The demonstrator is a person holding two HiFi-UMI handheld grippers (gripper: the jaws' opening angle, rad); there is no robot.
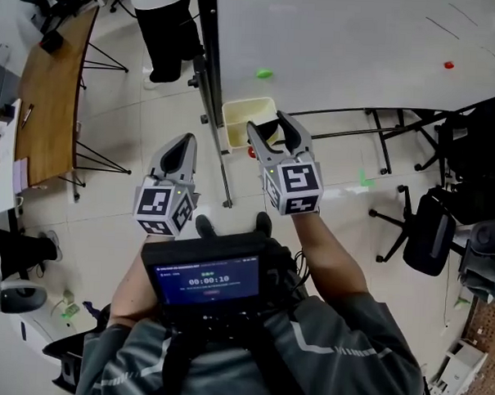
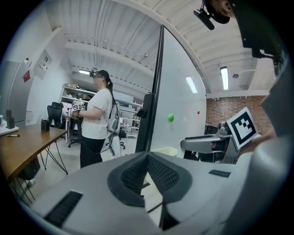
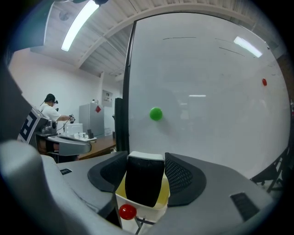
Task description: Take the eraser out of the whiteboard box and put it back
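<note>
Upright in the pale yellow plastic whiteboard box (image 3: 118,195), leaning a little: black felt eraser with a white back (image 3: 144,181), top end poking above the rim. In the right gripper view, dead centre, framed in the gap of the right gripper (image 3: 146,158). Jaws there spread wide, one mesh pad at nine o'clock of the eraser, the other at three o'clock, both close beside its edges, no squeeze on it visible. In the head view, same right gripper (image 1: 267,124) with tips splayed over the box (image 1: 237,118) at the lower edge of the whiteboard (image 1: 360,50).

Red ball (image 3: 127,211) at seven o'clock of the eraser, just under the box front. Green round magnet (image 3: 156,114) on the board at twelve o'clock of the eraser; small red magnet (image 3: 264,82) far off at two o'clock.

Left gripper (image 1: 187,141) at nine o'clock of the right one, well apart from the box. In the left gripper view (image 2: 147,155), jaw tips closed together, only a thin slit behind them.

Farther out, at nine o'clock in that view: person in a white top (image 2: 94,124) standing beside a wooden table (image 2: 23,142). Black office chair (image 1: 426,233) at three o'clock in the head view.
</note>
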